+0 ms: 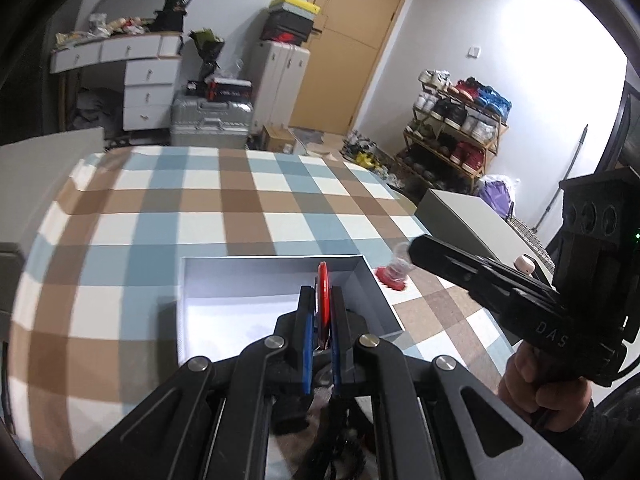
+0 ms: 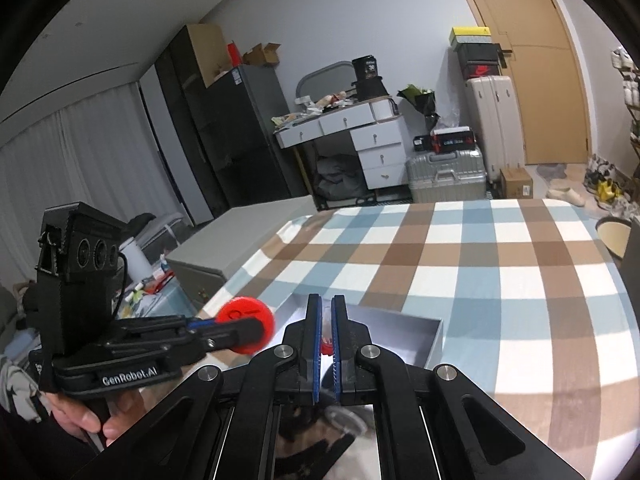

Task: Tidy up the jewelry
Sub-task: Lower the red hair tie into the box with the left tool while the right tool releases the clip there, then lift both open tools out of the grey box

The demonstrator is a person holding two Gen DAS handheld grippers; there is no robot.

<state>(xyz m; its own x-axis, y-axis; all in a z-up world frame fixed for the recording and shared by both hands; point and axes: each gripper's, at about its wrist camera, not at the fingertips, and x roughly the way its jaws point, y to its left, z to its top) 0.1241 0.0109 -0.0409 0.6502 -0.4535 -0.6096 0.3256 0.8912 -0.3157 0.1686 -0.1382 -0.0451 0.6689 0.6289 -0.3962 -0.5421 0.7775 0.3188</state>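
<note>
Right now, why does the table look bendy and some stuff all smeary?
Left wrist view: the fisheye lens curves the checked tablecloth, and the small clear thing in the right tongs is smeared. Right wrist view: same curving; the red disc looks fairly sharp, the dark corners are the lens edge.

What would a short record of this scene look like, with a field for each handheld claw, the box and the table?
left gripper: shut on a flat red round disc, held edge-on over the box
right gripper: shut on a small clear item with a red part, too blurred to identify
box: open grey rectangular cardboard box, inside looks bare where visible
table: blue, brown and white checked tablecloth
also on cloth: small red piece beside the box
hands: one hand grips each handle
</note>
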